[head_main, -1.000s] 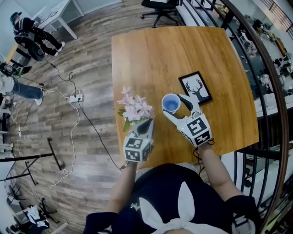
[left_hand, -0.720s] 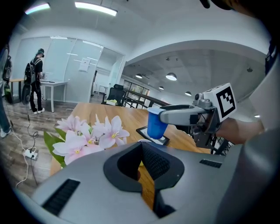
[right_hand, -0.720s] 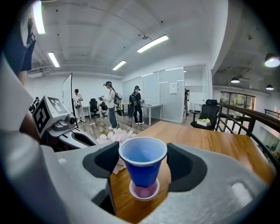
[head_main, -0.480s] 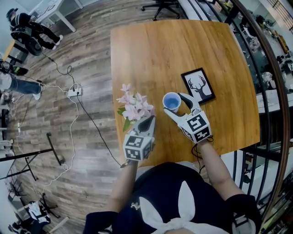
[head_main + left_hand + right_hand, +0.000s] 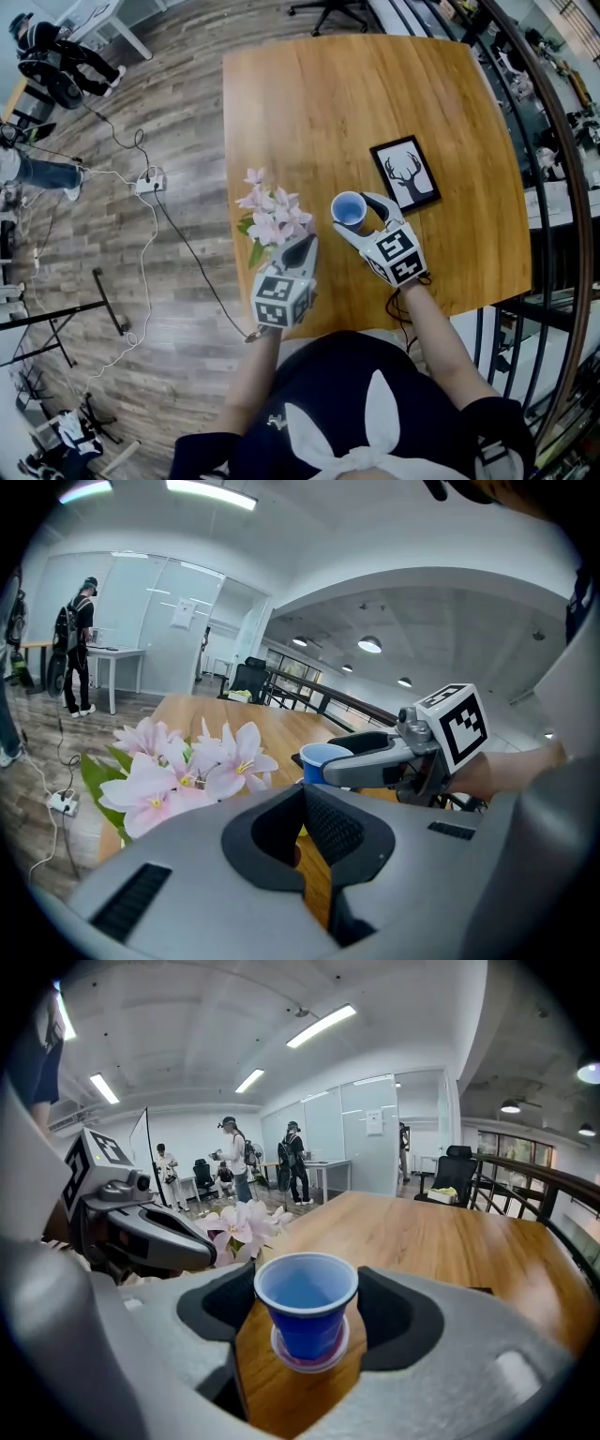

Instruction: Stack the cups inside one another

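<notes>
Inside right claw (image 5: 307, 1299), blue cup (image 5: 306, 1321) clamped, pink cup (image 5: 307, 1362) unseen overhead, left claw (image 5: 302, 799) closed

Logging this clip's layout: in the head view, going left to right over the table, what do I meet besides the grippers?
pink flowers → blue cup → framed deer picture

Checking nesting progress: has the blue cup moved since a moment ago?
Yes. The blue cup has come down: in the right gripper view its base is now ringed by the rim of the pink cup, which lay below it before.
</notes>
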The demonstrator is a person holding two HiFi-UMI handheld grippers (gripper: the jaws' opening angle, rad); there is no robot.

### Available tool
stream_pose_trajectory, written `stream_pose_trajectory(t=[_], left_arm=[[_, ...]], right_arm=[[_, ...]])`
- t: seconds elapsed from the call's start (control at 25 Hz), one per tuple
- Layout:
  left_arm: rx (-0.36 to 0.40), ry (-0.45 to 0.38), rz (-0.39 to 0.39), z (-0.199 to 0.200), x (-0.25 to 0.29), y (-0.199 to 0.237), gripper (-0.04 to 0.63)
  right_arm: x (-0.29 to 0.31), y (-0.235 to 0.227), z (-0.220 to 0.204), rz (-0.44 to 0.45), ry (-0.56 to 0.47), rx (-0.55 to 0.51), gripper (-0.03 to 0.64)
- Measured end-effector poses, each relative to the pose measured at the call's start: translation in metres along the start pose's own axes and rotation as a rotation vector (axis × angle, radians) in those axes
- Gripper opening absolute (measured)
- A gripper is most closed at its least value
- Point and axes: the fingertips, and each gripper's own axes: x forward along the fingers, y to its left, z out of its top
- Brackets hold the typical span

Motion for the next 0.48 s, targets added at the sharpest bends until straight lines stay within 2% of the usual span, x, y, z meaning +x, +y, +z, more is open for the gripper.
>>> stream_pose_trajectory(t=[0.48], left_arm=[[0.005,0.008,-0.002,-0.004,0.000,-0.002,0.017]], right_arm=[[0.002,0.000,-0.024,0.013,0.072,0.001,0.341]])
